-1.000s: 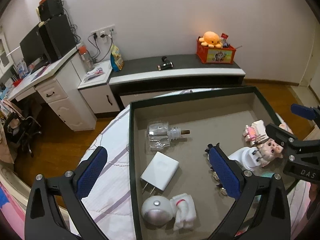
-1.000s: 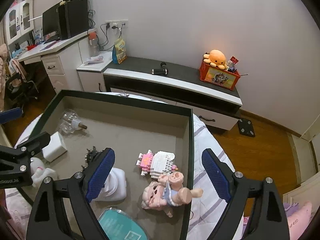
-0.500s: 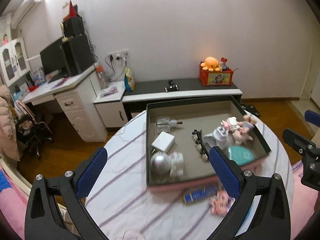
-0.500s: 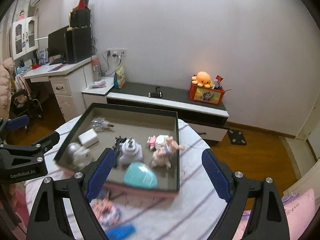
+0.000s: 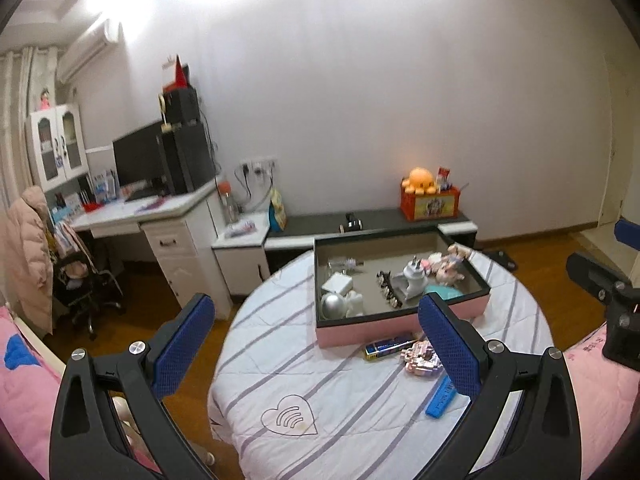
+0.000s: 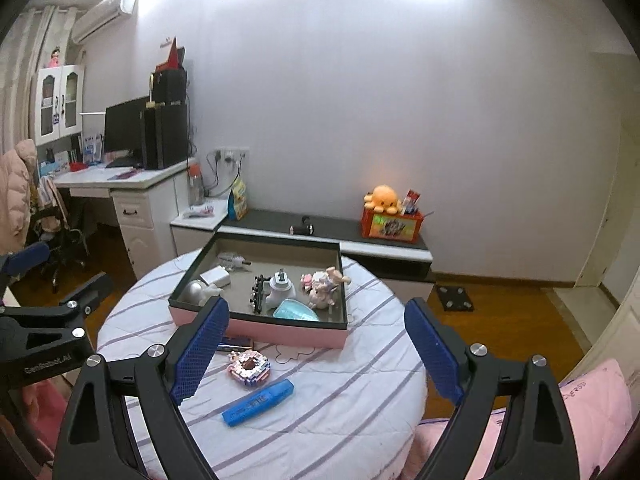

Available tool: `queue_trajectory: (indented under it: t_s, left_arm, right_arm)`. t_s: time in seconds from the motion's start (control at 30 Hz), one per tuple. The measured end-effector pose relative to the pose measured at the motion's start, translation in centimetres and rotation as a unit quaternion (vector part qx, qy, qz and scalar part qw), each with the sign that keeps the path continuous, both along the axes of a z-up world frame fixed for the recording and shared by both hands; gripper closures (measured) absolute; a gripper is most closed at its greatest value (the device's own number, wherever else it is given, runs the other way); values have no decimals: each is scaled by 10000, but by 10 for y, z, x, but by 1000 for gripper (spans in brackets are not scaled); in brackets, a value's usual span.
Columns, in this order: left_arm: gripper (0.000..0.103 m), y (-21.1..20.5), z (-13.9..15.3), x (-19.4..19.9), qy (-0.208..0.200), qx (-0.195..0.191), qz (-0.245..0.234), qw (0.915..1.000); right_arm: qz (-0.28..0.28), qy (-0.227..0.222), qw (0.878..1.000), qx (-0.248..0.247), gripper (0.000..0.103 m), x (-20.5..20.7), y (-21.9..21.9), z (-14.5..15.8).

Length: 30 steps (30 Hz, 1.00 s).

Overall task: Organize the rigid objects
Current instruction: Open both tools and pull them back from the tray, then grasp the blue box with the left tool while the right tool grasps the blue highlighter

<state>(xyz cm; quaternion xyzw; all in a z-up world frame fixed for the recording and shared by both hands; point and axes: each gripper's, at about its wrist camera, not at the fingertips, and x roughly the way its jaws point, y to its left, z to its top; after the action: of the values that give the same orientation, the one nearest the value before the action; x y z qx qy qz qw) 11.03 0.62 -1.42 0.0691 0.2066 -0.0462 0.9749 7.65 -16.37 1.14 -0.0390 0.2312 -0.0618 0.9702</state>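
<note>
A pink box point(image 5: 400, 330) with a dark rim stands on a round table with a striped cloth point(image 5: 320, 384). Several small objects lie inside it: a white charger, a silver ball, a pig figure, a teal case. In front of the box lie a blue marker point(image 6: 258, 402), a pink block toy point(image 6: 248, 368) and a dark blue pack point(image 5: 390, 346). My left gripper point(image 5: 316, 342) hangs open, back from the table, with nothing between its fingers. My right gripper point(image 6: 318, 348) is beside it on the right, its jaws opening and empty.
Behind the table runs a low dark-topped cabinet point(image 6: 320, 228) with an orange box and a plush octopus point(image 6: 382, 200). A white desk point(image 5: 160, 216) with a monitor and an office chair stand at the left. Pink bedding point(image 5: 600, 380) borders the table near me.
Both grippers have drawn back and up from over the box, so the whole table and the items in front of the box now show. The right jaws stand slightly wider.
</note>
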Motion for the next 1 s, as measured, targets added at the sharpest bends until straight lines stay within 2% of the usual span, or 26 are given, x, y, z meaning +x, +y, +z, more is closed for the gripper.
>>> queue_trajectory:
  t_s: [0.03,0.2,0.5,0.77,0.9,1.0]
  left_arm:
    - [0,0,2,-5,-57,0,-12,10000]
    - [0,4,10,-30,-362,-3,8,9993]
    - [0,12,7,-51,-517,-173,35,9985]
    - [0,10,4,-39,-421,-160,40,9990]
    - [0,5,-7,-20,-187,-36,20,9998]
    - [0,2,-20,-4,53,61,32,10000]
  right_arm:
    - [-15,-100,9999,-7,0,-8,2,2]
    - [-26,-449,9990,76,0,-35,8,10]
    - [-106,-496,9985,190,0,-48,8,3]
    - [-154,-453,9987,200,0,-45,6,0]
    - [-146,-259,9992,254,0,-32,5,-10]
    - [-73,21,9989,463,0,-15,3,-29]
